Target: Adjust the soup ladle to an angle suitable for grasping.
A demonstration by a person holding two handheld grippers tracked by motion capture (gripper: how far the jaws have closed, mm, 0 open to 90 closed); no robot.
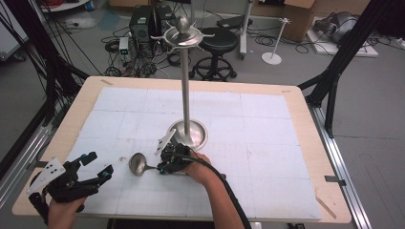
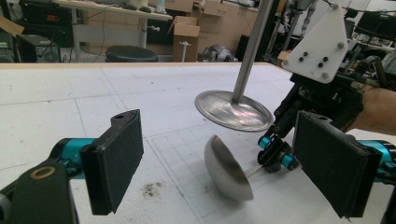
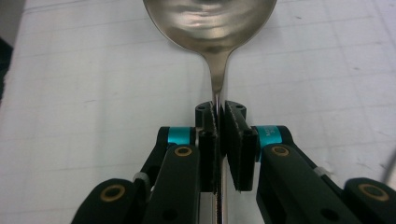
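My right tongs (image 3: 219, 140) are clamped on the thin handle of the shiny steel ladle (image 3: 210, 28), whose round bowl lies just ahead of them on the white-papered worktop (image 1: 267, 143). I judge that narrow, slick handle could twist or slip when I lift. My left tongs (image 2: 219, 158) stand apart, empty, beside the bowl. Just behind my right tongs, the tall steel hook stand (image 1: 186, 95) could get knocked over.

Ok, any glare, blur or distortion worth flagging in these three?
High view: even light, slightly soft, mild wide-angle bend at the table edges. Left claw view: sheen on the ladle bowl and stand base, near pads soft. Right claw view: ladle bowl mirrors the room, cropped at top; sharp.
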